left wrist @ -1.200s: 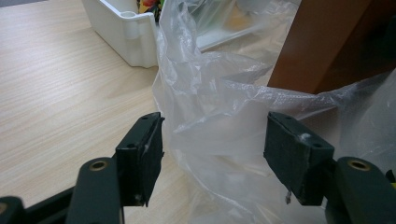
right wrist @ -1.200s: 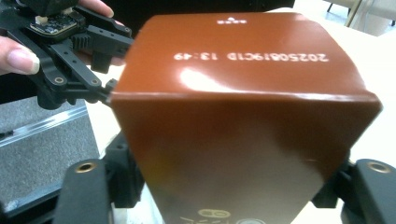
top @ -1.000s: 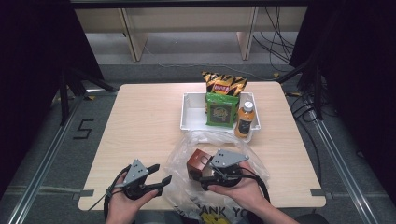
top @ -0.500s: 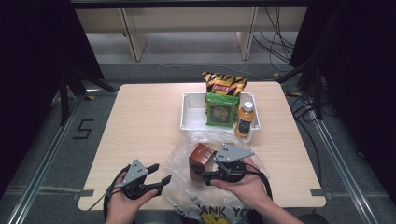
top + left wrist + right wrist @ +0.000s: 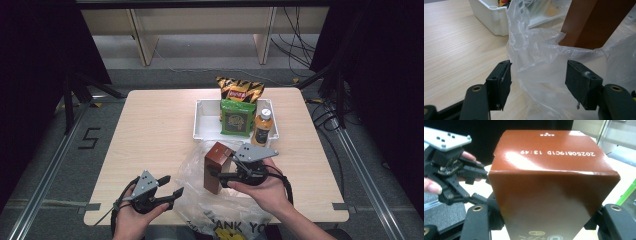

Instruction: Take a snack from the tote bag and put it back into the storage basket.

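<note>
The brown box (image 5: 554, 195) carries "20250819C1D 13:49" upside down; the plastic bag (image 5: 220, 220) reads "ANK YO"; a "5" (image 5: 89, 138) marks the floor.

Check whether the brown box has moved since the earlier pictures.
Yes. The brown box, clamped in the right gripper, has shifted right along the table, nearer the white tray.

box (image 5: 216, 167): reddish-brown, white print | plastic bag (image 5: 541, 67): clear, black lettering | tray (image 5: 206, 120): white | chip packet (image 5: 240, 90): yellow and black, red label | pouch (image 5: 236, 117): green | bottle (image 5: 262, 128): orange, white cap | table (image 5: 155, 130): pale woodgrain | grippers: black, grey plates
</note>
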`<control>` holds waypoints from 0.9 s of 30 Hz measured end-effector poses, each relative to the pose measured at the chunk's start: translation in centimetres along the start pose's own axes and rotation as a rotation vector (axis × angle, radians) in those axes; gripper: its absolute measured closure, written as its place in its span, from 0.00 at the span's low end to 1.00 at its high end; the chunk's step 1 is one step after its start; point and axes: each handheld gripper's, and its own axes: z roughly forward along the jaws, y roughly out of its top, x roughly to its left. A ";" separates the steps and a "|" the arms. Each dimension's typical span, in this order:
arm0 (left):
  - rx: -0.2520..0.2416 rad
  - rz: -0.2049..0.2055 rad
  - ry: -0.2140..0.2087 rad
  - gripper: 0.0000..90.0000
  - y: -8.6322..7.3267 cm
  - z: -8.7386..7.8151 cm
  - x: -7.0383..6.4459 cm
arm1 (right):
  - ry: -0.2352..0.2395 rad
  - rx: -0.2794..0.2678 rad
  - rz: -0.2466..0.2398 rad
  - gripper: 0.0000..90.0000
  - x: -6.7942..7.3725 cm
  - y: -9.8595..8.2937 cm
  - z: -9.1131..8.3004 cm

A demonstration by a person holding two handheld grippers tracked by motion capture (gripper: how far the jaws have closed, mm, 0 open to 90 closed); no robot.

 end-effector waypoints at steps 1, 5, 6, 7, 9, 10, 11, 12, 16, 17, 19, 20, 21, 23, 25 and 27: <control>0.000 0.000 -0.001 0.41 0.0 0.0 0.0 | 0.008 0.005 0.017 0.42 0.0 0.2 -0.1; -0.004 -0.002 -0.006 0.41 0.0 0.1 0.0 | -0.013 -0.017 0.041 0.42 -0.4 1.2 -0.5; -0.004 -0.002 -0.006 0.41 0.0 0.1 0.0 | -0.018 -0.022 0.036 0.42 -0.5 1.5 -0.6; -0.004 -0.002 -0.006 0.41 0.0 0.1 0.0 | -0.011 -0.035 0.032 0.42 -0.7 1.6 -0.5; -0.001 -0.001 -0.001 0.41 0.0 0.0 0.0 | -0.029 -0.041 0.031 0.42 -0.8 2.0 -0.7; -0.002 -0.001 -0.001 0.41 0.0 0.0 0.0 | -0.024 -0.041 0.028 0.42 -1.0 2.2 -0.7; -0.003 -0.002 0.000 0.41 0.0 0.0 0.0 | -0.025 -0.037 0.037 0.42 -1.0 2.4 -0.8; -0.003 -0.002 0.000 0.41 0.0 0.0 0.0 | -0.018 -0.055 0.023 0.42 -1.2 2.6 -0.7; -0.003 -0.006 -0.004 0.41 0.0 0.1 0.0 | -0.030 -0.056 0.034 0.42 -1.4 3.4 -1.1; -0.003 -0.002 -0.006 0.41 0.0 0.1 0.0 | -0.031 -0.069 0.037 0.42 -1.5 3.5 -1.1; -0.001 0.008 -0.007 0.41 0.0 0.1 0.1 | -0.025 -0.070 0.051 0.42 -1.6 3.8 -1.2; 0.000 0.008 -0.007 0.41 0.0 0.1 0.1 | -0.038 -0.061 0.056 0.42 -1.6 4.0 -1.3; 0.000 0.009 -0.006 0.41 0.0 0.1 0.1 | -0.036 -0.075 0.031 0.42 -1.9 4.1 -1.3; 0.004 -0.001 -0.003 0.41 0.0 0.1 0.0 | -0.037 -0.075 0.041 0.42 -2.0 4.4 -1.3; 0.004 0.011 -0.005 0.41 0.0 0.1 0.1 | -0.042 -0.075 0.047 0.42 -2.1 4.6 -1.4; 0.002 0.009 -0.008 0.41 0.0 0.2 0.1 | -0.050 -0.085 0.048 0.42 -2.2 4.9 -1.4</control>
